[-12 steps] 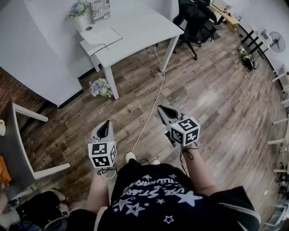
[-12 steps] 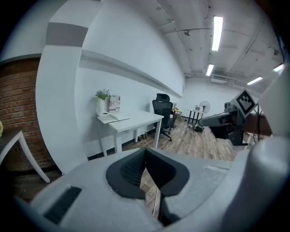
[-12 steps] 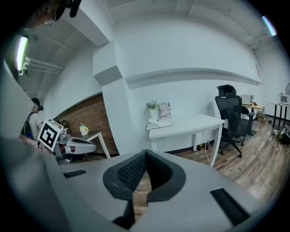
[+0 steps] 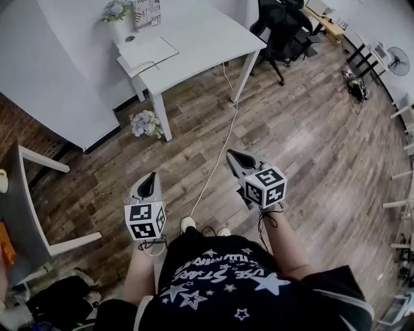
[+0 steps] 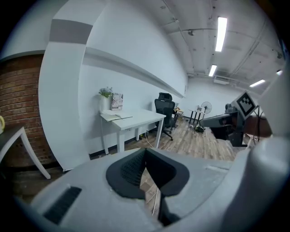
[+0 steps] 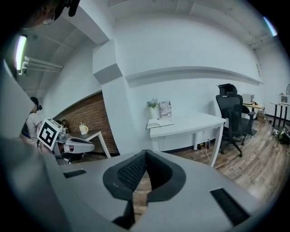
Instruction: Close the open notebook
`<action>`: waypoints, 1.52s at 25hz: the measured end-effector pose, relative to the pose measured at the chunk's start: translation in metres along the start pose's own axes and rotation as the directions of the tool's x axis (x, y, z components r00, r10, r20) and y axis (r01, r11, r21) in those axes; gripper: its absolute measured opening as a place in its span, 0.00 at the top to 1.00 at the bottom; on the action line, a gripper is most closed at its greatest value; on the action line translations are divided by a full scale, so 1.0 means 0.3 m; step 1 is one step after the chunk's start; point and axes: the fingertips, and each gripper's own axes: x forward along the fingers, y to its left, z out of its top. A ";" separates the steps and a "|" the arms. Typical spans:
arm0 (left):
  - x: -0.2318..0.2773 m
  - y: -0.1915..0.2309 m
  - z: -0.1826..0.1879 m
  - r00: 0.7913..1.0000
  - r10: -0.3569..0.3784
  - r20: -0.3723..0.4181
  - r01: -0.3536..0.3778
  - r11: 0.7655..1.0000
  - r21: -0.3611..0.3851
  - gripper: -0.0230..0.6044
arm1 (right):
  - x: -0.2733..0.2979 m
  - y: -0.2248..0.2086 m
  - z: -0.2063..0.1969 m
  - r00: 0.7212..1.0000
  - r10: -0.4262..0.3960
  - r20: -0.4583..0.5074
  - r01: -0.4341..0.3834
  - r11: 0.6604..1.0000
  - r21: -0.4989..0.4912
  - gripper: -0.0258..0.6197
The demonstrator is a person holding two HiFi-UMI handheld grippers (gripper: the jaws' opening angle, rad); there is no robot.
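Note:
The open notebook lies flat on the left end of a white table, far ahead of both grippers; it also shows small in the left gripper view as the notebook and in the right gripper view as the notebook. My left gripper is held low in front of the person's body, shut and empty, its jaw tips meeting. My right gripper hovers beside it at the right, also shut with nothing in it, tips together. Both point forward over the wooden floor.
A potted plant and a printed sign stand at the table's back. A flower bunch sits on the floor by a table leg. A white cable runs across the floor. A black office chair stands right of the table, and a grey table at the left.

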 end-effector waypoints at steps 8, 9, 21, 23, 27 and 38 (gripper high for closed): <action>-0.014 0.115 -0.037 1.000 0.013 0.004 -0.013 1.000 -0.009 0.93 | 0.055 0.052 -0.028 0.999 -0.030 0.017 0.029 0.998 0.053 0.96; -0.014 0.130 -0.040 1.000 0.011 0.009 -0.011 1.000 -0.003 0.93 | 0.058 0.055 -0.036 0.999 -0.037 0.017 0.036 0.998 0.056 0.96; 0.131 0.174 0.062 0.997 -0.013 0.071 0.026 0.984 -0.177 0.42 | 0.182 -0.081 0.013 0.999 0.002 0.037 -0.004 0.998 0.061 0.96; 0.183 0.175 0.097 0.997 0.007 0.071 0.008 0.979 -0.204 0.40 | 0.249 -0.137 0.046 0.998 0.039 0.047 -0.042 0.997 0.064 0.96; 0.317 0.176 0.184 0.995 0.063 0.079 -0.037 0.954 -0.297 0.39 | 0.380 -0.296 0.150 0.993 0.103 0.064 -0.107 0.993 0.048 0.96; 0.590 0.209 0.431 0.964 0.236 0.124 -0.155 0.874 -0.460 0.39 | 0.592 -0.681 0.373 0.968 0.240 0.074 -0.242 0.970 0.020 0.96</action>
